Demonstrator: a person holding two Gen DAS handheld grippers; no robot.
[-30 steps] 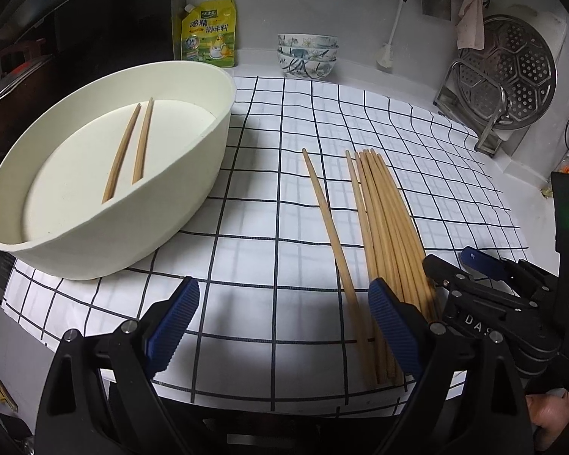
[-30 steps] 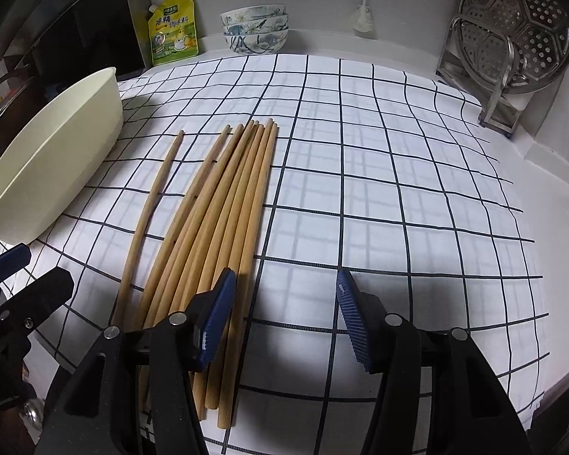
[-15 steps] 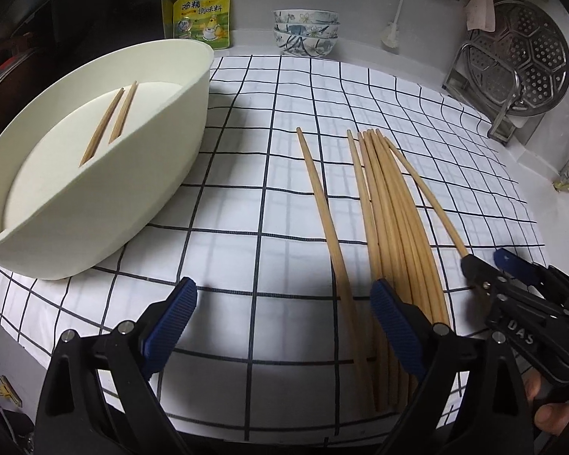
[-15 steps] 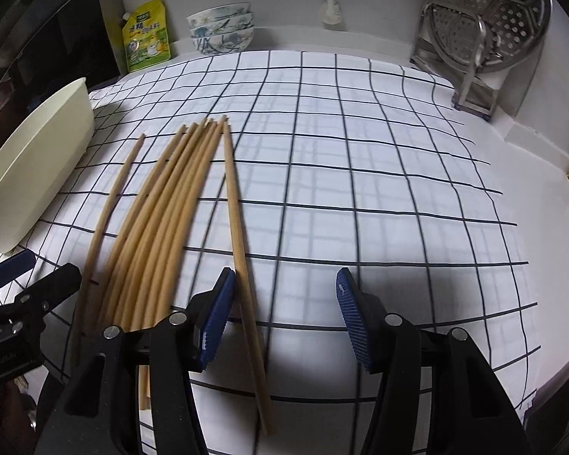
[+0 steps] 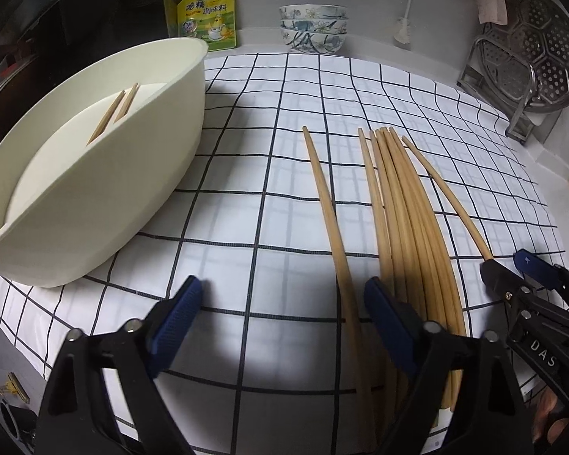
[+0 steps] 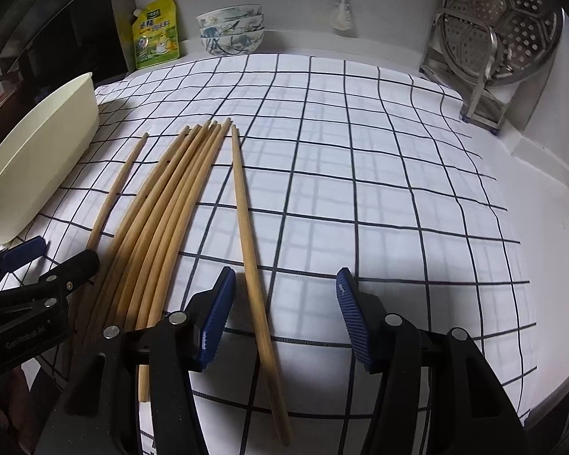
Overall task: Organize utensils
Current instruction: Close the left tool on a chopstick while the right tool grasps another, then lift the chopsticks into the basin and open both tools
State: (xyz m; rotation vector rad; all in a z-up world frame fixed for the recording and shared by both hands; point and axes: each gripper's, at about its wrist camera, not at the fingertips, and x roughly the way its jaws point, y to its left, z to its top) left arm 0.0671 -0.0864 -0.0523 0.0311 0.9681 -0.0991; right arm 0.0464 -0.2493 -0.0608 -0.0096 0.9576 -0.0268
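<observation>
The right gripper (image 6: 284, 314), jaws released, straddles one stray chopstick (image 6: 252, 250) running near-to-far, seemingly just left of centre; the left gripper (image 5: 280, 318) idles open.

Left gripper (image 5: 280, 314): black angular arms, ridged blue pads, round silver screws.
Right gripper (image 6: 284, 311): matching black arms and blue ribbed pads; white lettering "DAS" showed on its side.
Skin: a bare fingertip (image 5: 550, 417) showed beneath.
</observation>
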